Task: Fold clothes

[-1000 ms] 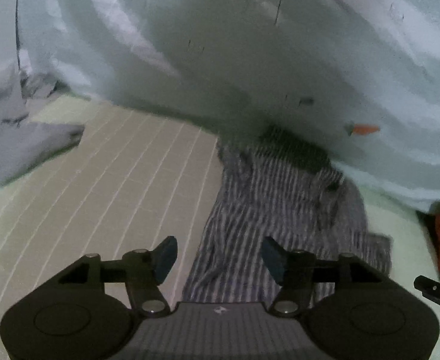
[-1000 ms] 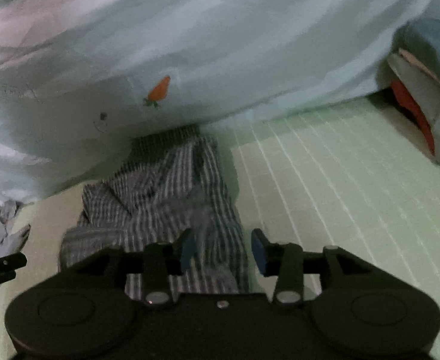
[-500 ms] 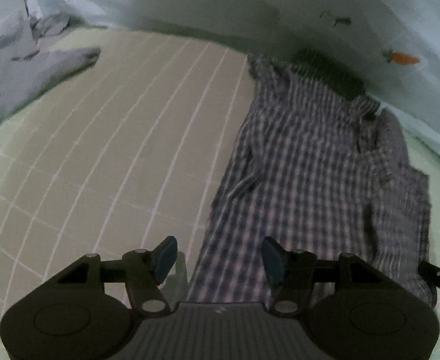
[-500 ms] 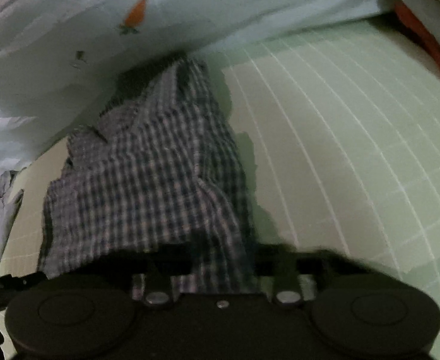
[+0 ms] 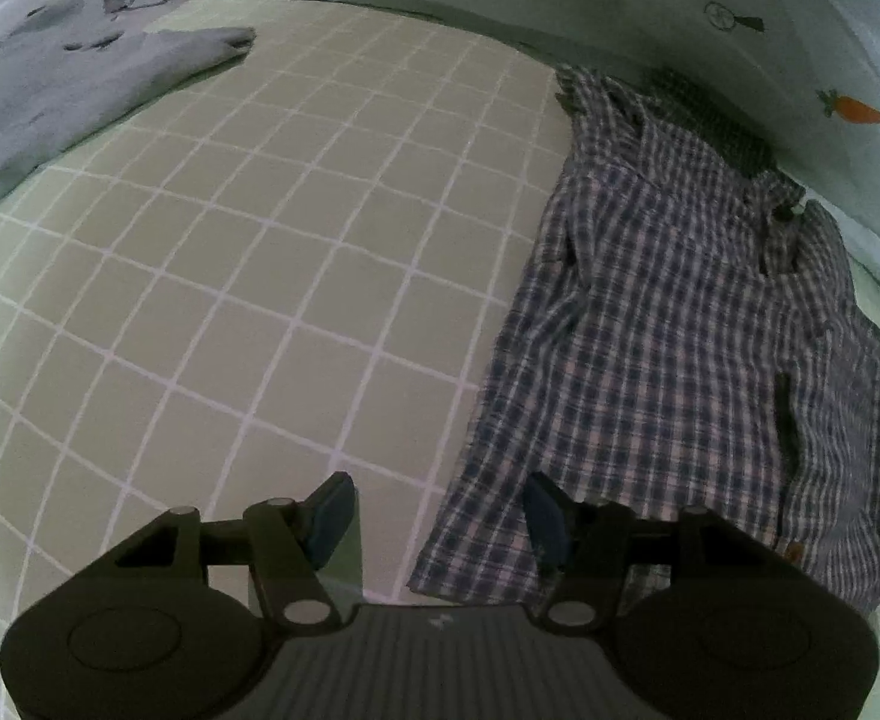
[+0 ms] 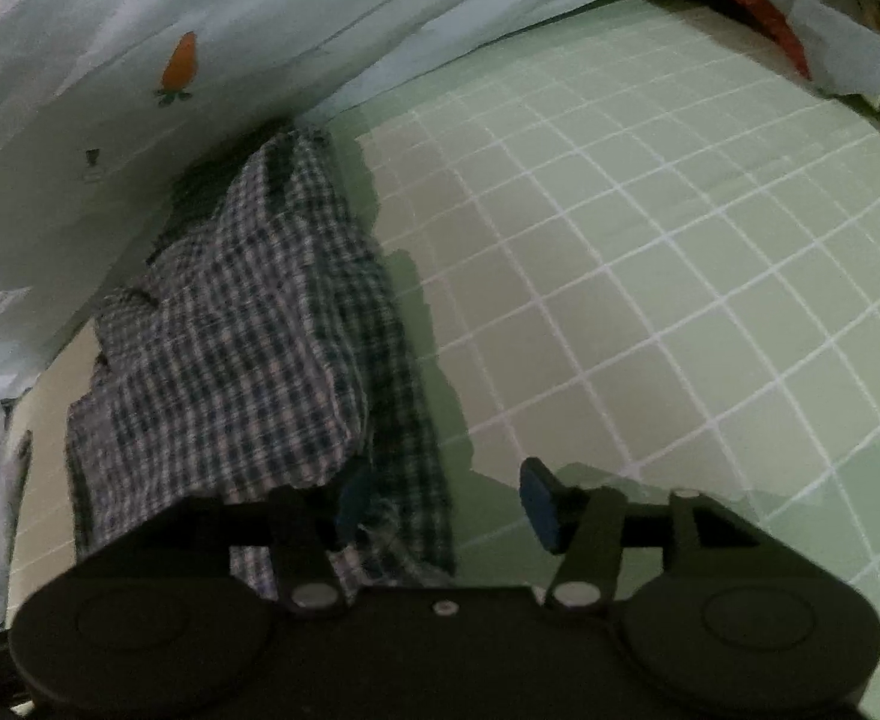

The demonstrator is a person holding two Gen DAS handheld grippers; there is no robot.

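A blue-and-white plaid shirt (image 5: 680, 330) lies folded into a long strip on the green grid mat (image 5: 260, 252). My left gripper (image 5: 440, 522) is open at the shirt's near left corner, its right fingertip (image 5: 548, 525) over the cloth and its left one over bare mat. In the right wrist view the plaid shirt (image 6: 248, 348) runs away to the upper left. My right gripper (image 6: 446, 504) is open at the near right corner, with the frayed hem by its left fingertip (image 6: 353, 501) and its right one above the grid mat (image 6: 650, 276).
A pale blue sheet with carrot prints (image 5: 848, 111) hangs over the shirt's far end; the carrot sheet (image 6: 179, 69) fills the upper left of the right view. A grey garment (image 5: 50, 90) lies far left. A pile of clothes (image 6: 800, 18) sits far right.
Both views have drawn back from the carrot sheet and tilted down, so more of the shirt shows lying flat. The right gripper's fingers stand a little wider apart. The left gripper stayed open.
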